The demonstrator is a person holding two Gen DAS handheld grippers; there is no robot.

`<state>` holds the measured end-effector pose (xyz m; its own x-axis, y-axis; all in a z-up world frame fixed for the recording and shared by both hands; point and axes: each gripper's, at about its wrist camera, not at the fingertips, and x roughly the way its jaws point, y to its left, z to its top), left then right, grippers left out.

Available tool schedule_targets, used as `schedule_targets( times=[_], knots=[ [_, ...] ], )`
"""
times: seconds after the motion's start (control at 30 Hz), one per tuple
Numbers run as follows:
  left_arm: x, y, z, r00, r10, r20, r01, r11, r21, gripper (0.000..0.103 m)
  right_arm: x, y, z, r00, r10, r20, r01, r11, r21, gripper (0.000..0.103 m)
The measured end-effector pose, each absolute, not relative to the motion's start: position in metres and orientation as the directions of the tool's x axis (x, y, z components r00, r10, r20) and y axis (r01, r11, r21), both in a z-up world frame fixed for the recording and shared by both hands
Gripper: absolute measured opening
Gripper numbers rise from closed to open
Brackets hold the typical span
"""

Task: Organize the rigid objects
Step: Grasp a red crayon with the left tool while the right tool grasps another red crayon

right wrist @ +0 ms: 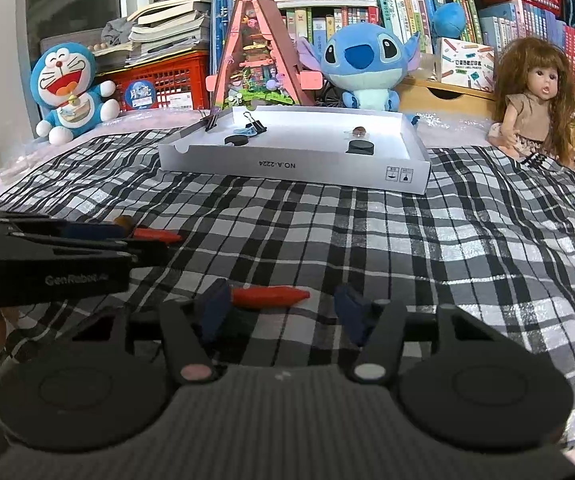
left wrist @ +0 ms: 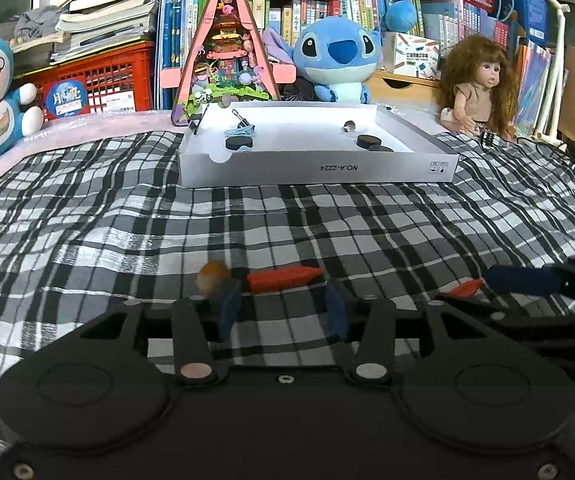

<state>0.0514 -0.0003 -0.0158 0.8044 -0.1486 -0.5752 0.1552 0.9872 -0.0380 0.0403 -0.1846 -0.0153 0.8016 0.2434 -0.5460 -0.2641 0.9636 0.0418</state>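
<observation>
A white shallow box point(left wrist: 315, 168) point(right wrist: 295, 168) sits at the far middle of the plaid cloth, holding black discs point(left wrist: 239, 143), a binder clip point(left wrist: 243, 123) and a small round piece point(left wrist: 349, 125). My left gripper point(left wrist: 283, 304) is open, low over the cloth; a red crayon point(left wrist: 283, 278) and a brown ball point(left wrist: 212, 276) lie just beyond its fingertips. My right gripper point(right wrist: 283, 308) is open, with a second red crayon point(right wrist: 269, 296) lying between its fingertips. The left gripper shows at the left of the right wrist view point(right wrist: 87, 240).
Doraemon plush point(right wrist: 67, 88), a pink triangular toy house point(right wrist: 259, 56), a Stitch plush point(right wrist: 367, 64) and a doll point(right wrist: 535, 100) line the back edge before bookshelves. The plaid cloth point(right wrist: 407, 240) is wrinkled. Cables lie at the far right point(left wrist: 567, 152).
</observation>
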Motion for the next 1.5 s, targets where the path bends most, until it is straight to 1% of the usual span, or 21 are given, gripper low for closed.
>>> schedule_targets(
  times=[0.2,0.27,0.4,0.63,0.77,0.9,1.23,1.3,1.37,1.47,1.5],
  knots=[
    [0.059,-0.010,-0.017,0.806,-0.142,-0.575,0.134,0.989,-0.057,0.048,0.041,-0.185,-0.016,0.819,0.199,-0.537,-0.241,0.970,-0.008,0.068],
    [0.060,-0.012,-0.018,0.807,-0.137,-0.574,0.126,0.990,-0.059,0.049,0.043,-0.188,-0.016,0.820,0.189,-0.541,-0.226,0.974,-0.003,0.068],
    [0.061,-0.014,-0.020,0.809,-0.131,-0.573,0.122,0.991,-0.054,0.049,0.043,-0.193,-0.017,0.812,0.200,-0.548,-0.226,0.974,0.022,0.068],
    [0.062,-0.017,-0.021,0.814,-0.130,-0.567,0.128,0.991,-0.042,0.049,0.040,-0.186,-0.022,0.818,0.191,-0.542,-0.241,0.970,-0.022,0.068],
    [0.059,-0.017,-0.020,0.814,-0.139,-0.564,0.152,0.988,-0.025,0.048,0.041,-0.186,-0.022,0.819,0.193,-0.540,-0.236,0.972,-0.010,0.068],
    [0.056,-0.015,-0.019,0.814,-0.148,-0.562,0.171,0.985,-0.011,0.049,0.042,-0.184,-0.022,0.825,0.184,-0.534,-0.213,0.977,0.007,0.072],
    [0.061,-0.011,-0.018,0.809,-0.153,-0.568,0.160,0.986,-0.039,0.049,0.042,-0.177,-0.024,0.840,0.161,-0.519,-0.177,0.984,0.019,0.073],
    [0.062,-0.012,-0.019,0.808,-0.156,-0.568,0.160,0.986,-0.042,0.048,0.043,-0.176,-0.024,0.843,0.158,-0.514,-0.173,0.985,0.020,0.073],
    [0.062,-0.013,-0.020,0.809,-0.157,-0.567,0.163,0.986,-0.041,0.044,0.043,-0.175,-0.025,0.847,0.152,-0.509,-0.168,0.986,0.015,0.073],
    [0.062,-0.015,-0.020,0.810,-0.158,-0.564,0.169,0.985,-0.033,0.042,0.042,-0.173,-0.026,0.850,0.150,-0.505,-0.167,0.986,0.012,0.073],
    [0.062,-0.015,-0.020,0.812,-0.156,-0.562,0.168,0.985,-0.031,0.042,0.041,-0.172,-0.026,0.851,0.150,-0.504,-0.168,0.986,0.010,0.068]
  ],
)
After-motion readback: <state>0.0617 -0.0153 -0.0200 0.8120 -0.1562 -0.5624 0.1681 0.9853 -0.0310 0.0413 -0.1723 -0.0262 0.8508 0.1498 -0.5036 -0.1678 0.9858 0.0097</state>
